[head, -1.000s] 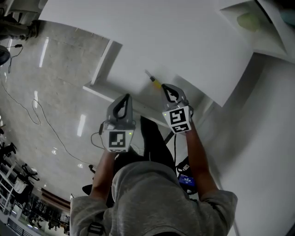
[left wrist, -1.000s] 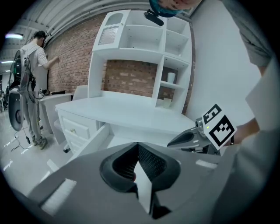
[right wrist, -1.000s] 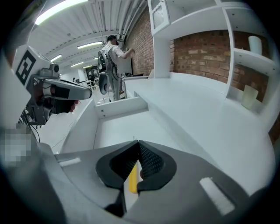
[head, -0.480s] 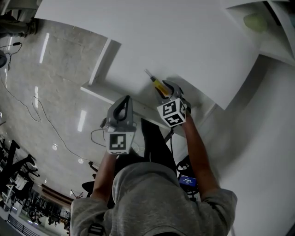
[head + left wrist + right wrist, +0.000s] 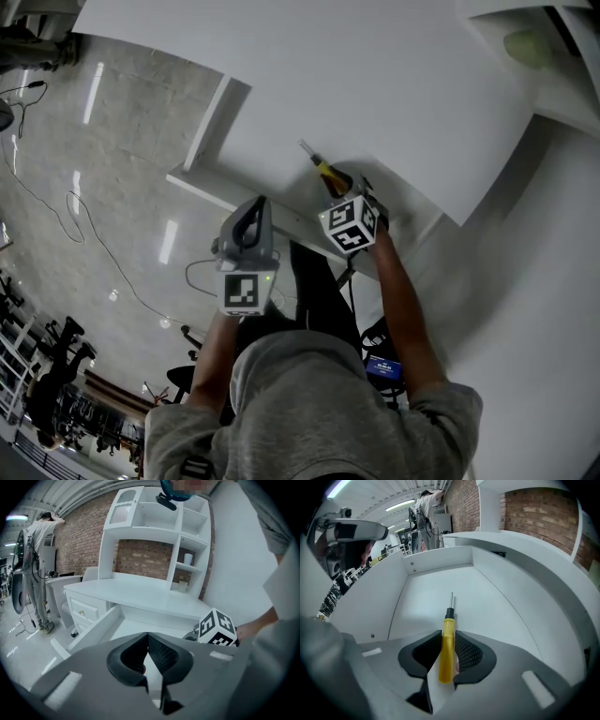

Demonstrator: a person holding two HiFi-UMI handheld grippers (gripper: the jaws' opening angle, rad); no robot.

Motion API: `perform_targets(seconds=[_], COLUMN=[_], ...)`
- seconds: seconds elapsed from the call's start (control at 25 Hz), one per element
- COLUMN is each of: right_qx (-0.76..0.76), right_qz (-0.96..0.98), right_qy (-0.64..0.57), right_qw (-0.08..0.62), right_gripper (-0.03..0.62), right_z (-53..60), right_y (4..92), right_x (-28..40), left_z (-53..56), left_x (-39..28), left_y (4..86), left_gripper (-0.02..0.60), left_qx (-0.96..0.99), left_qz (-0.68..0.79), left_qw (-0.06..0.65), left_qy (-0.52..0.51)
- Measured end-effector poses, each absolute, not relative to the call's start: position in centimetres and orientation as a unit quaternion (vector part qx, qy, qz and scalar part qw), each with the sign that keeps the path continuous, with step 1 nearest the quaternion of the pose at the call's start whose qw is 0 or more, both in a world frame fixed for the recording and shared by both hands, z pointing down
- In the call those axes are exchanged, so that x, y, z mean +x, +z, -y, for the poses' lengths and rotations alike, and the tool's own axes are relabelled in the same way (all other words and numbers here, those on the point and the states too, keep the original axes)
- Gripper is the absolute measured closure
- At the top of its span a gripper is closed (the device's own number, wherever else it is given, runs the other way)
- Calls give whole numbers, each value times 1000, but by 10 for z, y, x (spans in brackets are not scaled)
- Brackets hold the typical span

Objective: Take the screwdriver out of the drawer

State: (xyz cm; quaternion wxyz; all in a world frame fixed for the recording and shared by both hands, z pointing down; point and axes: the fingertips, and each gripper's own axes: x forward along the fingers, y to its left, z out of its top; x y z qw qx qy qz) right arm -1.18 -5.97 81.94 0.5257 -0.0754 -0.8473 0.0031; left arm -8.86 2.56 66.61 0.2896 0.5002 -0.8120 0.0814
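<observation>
A screwdriver (image 5: 448, 644) with a yellow handle and a thin metal tip lies on the floor of the open white drawer (image 5: 497, 606). My right gripper (image 5: 448, 632) points steeply down into the drawer; its jaws are closing, with the handle between them and both pads against it. In the head view the screwdriver (image 5: 322, 169) sticks out ahead of the right gripper (image 5: 343, 187). My left gripper (image 5: 253, 212) hovers at the drawer's front edge, to the left. In its own view the left gripper (image 5: 147, 638) is shut with nothing in it.
The drawer (image 5: 272, 131) is pulled out from a white desk (image 5: 140, 595) with a shelf unit (image 5: 154, 522) on it. A smaller drawer cabinet (image 5: 84, 611) stands to the left. A person (image 5: 40, 573) stands on the floor far left.
My right gripper has dropped and tipped down into the drawer, over the screwdriver's handle. The left gripper has stayed where it was.
</observation>
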Motion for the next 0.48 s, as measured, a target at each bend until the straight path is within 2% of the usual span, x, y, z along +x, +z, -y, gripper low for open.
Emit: perform_targets(seconds=[0.48], right_qx=[-77], right_qz=[848], right_qy=[0], right_qw=[524], right_gripper=[514], right_z=[60], right_y=[815], right_x=[-15], left_z=[-25], left_x=[-96], left_y=[657], left_gripper=[569], left_qx=[500], left_qz=[814], left_qw=[283], left_qy=[83])
